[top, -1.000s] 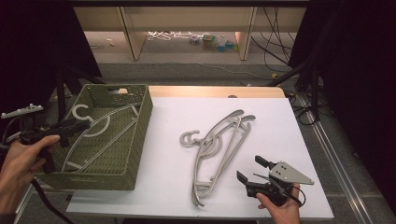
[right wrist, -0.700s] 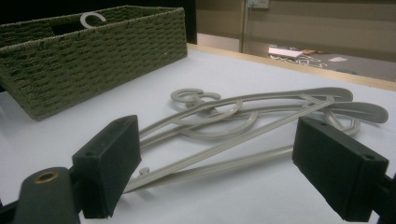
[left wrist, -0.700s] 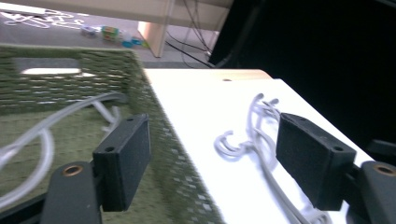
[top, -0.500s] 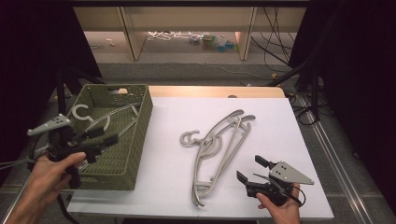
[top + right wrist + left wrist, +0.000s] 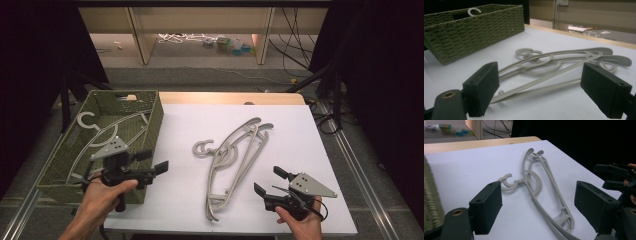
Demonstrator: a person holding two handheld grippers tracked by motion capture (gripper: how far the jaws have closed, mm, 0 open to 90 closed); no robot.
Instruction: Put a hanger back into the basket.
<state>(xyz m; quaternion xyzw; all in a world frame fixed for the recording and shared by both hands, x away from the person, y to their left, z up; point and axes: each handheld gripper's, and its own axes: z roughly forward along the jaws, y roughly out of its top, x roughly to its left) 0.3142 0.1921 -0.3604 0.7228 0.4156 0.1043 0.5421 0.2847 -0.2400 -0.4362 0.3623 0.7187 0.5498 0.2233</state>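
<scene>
High view | left gripper (image 5: 155,162) is hovering beside the basket (image 5: 150,125), jaws just opened, empty | right gripper (image 5: 272,182) is waiting with jaws apart | hangers (image 5: 235,160) are lying right of basket | risk: stacked hangers snagging together, lifting as one.

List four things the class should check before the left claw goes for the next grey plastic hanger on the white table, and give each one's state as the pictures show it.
1. Left claw has nothing between its jaws, which have just been opening: ok.
2. Left claw faces the stacked grey plastic hangers on the white table: ok.
3. Which hanger lies on top of the stack: cannot tell.
4. Woven green basket has room, with one grey hanger lying inside it: ok.
5. Right claw is open and apart from the stack: ok.
</scene>
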